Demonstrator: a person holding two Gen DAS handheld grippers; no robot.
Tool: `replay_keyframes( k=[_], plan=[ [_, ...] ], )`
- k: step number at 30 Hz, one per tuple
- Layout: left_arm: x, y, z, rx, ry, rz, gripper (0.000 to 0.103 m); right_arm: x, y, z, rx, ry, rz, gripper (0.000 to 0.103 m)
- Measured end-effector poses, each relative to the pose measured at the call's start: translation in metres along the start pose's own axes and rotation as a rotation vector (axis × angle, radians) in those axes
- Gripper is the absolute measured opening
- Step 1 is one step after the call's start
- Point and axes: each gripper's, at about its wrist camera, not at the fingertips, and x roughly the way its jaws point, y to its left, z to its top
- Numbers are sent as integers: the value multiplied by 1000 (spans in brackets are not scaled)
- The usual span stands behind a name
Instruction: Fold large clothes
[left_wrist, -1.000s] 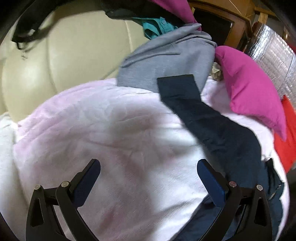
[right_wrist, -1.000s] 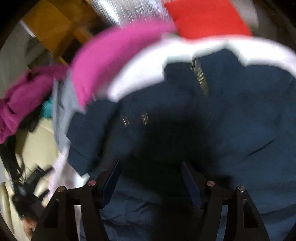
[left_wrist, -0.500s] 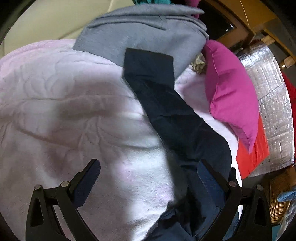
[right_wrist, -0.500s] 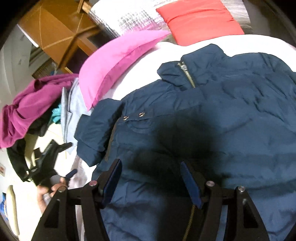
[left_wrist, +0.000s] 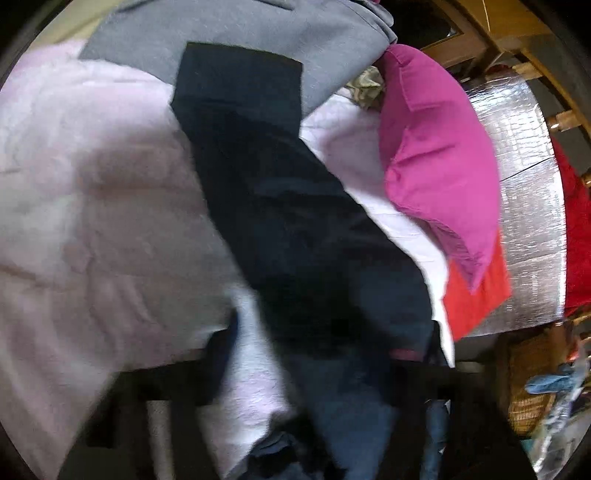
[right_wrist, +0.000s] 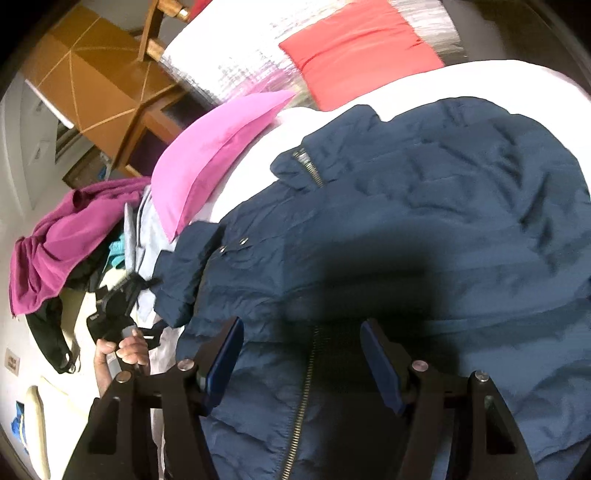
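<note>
Right tongs (right_wrist: 301, 363) hang spread over the front of the navy blue padded zip jacket (right_wrist: 406, 229), blue pads either side of the brass zipper (right_wrist: 303, 402), nothing pinched; whether the pads touch the fabric I cannot tell. Tongs' shadow falls dark on the jacket chest. Left tongs (left_wrist: 314, 369) are motion-blurred, jaws closing, with the jacket's navy sleeve (left_wrist: 266, 177) running up between them; grip on it is not readable, the far finger is lost against the dark cloth. From the right wrist view, a hand (right_wrist: 123, 350) holds the left tool at the jacket's sleeve side.

Jacket lies spread on the pale pink quilted bedspread (left_wrist: 92, 221), collar (right_wrist: 321, 147) away from the right camera, two snap studs near the shoulder. Sleeve stretches diagonally over the bedspread; its cuff end overlaps the folded grey garment (left_wrist: 258, 40).

Around it, near to far: magenta pillow (left_wrist: 436, 162) just beside the sleeve on the bedspread edge, touching the grey garment's corner. Small crumpled beige cloth (left_wrist: 365, 85) wedged between pillow and grey garment. Red flat cushion (right_wrist: 358, 51) past the pillow, lying against a silver foil-quilted sheet (left_wrist: 524, 206). Purple-magenta crumpled garment (right_wrist: 62, 240) heaped beyond the grey one, with teal cloth (right_wrist: 116, 254) and black straps (right_wrist: 51, 336) under it. Wooden cabinet (right_wrist: 92, 77) farthest back. Wicker basket (left_wrist: 532, 402) low beside the bed.
</note>
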Motion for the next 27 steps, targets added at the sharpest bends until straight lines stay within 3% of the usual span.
replay_keyframes(
  k=[5,10,14,17,18,20,22,24,27],
  plan=[
    [-15,-31,-12,136,-79,47,19,-14,-7,0,30,-31,-1,70],
    [-42,-85,-57,339,-122,-2,14,-30,-9,-4,53,-68,1,70],
    [-38,-118,-111,481,-65,-42,13,-45,-11,-9,68,-96,1,70],
    [-7,-125,-155,573,34,28,13,-55,-15,-12,86,-109,-7,70],
    [8,-120,-165,581,70,88,18,-59,-16,-13,90,-112,-13,70],
    [22,-108,-167,545,140,112,25,-65,-15,-16,90,-121,-25,70],
    [15,-97,-159,470,216,78,39,-74,-14,-19,81,-130,-34,70],
    [-2,-83,-147,368,309,-22,68,-84,-13,-19,64,-138,-43,70],
    [-40,-60,-126,255,253,-104,72,-92,-12,-20,54,-147,-46,70]
  ],
)
